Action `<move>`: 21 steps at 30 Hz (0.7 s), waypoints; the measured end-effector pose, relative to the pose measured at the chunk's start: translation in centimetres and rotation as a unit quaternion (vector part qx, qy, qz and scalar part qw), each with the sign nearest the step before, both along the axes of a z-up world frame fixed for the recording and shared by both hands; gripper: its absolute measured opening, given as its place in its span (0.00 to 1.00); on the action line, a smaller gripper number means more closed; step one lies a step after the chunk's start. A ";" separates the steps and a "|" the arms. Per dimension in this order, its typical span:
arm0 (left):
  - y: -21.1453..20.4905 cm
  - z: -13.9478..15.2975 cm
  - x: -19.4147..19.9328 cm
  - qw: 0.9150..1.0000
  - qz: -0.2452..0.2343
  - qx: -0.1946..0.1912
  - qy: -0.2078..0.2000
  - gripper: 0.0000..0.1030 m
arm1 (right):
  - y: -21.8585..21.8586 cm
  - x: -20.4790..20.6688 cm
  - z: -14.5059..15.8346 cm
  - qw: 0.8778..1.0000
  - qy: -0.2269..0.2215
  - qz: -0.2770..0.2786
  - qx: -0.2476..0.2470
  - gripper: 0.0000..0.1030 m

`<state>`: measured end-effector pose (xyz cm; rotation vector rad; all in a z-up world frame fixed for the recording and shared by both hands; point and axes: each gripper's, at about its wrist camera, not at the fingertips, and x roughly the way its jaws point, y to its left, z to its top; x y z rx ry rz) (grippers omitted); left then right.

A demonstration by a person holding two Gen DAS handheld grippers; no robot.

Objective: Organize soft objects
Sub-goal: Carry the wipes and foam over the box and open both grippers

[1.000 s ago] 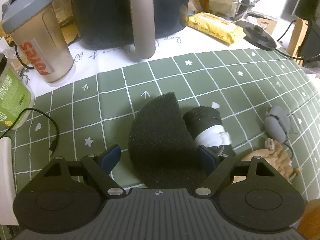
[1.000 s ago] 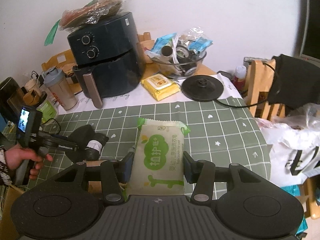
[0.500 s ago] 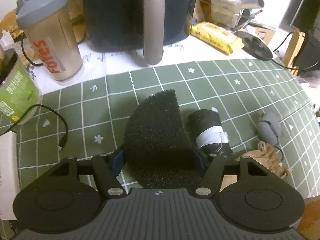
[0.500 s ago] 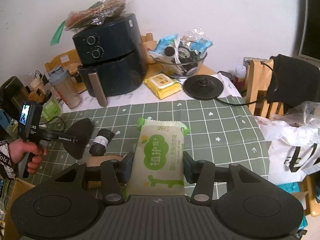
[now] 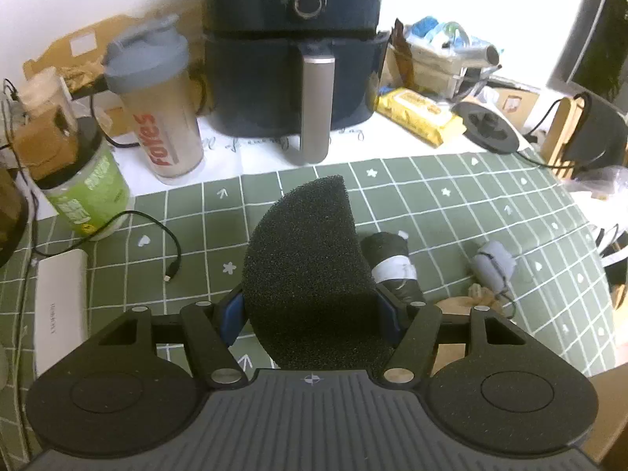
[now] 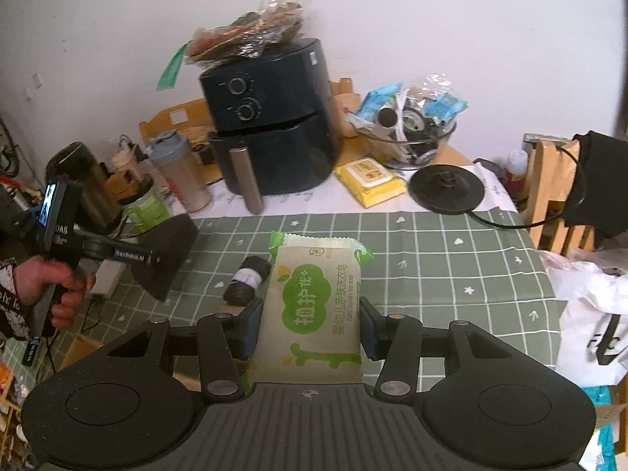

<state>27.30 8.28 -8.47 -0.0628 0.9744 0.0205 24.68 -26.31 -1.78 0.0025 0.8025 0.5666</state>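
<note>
Filling the left gripper (image 5: 310, 310): black sponge (image 5: 306, 259).

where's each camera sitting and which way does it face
Left wrist: on the left hand-held gripper, facing down at the green checked tablecloth; its fingers clamp a black foam half-disc.
Right wrist: on the right hand-held gripper, holding a green-and-cream soap packet; the person's left hand shows.
Shared: foam, dark blue air fryer.
</note>
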 end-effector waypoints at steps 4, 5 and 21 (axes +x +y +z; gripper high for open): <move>-0.4 1.9 -1.5 1.000 0.007 -0.001 -0.015 0.62 | -0.2 -1.1 0.1 1.000 0.001 0.017 0.007 0.51; -0.6 2.5 -1.9 1.000 0.008 -0.002 -0.019 0.62 | -0.2 -1.3 0.2 1.000 0.000 0.022 0.008 0.51; -4.2 10.3 -9.4 0.998 -0.021 -0.020 -0.055 0.62 | -1.3 -4.3 0.3 0.997 0.010 0.066 0.039 0.51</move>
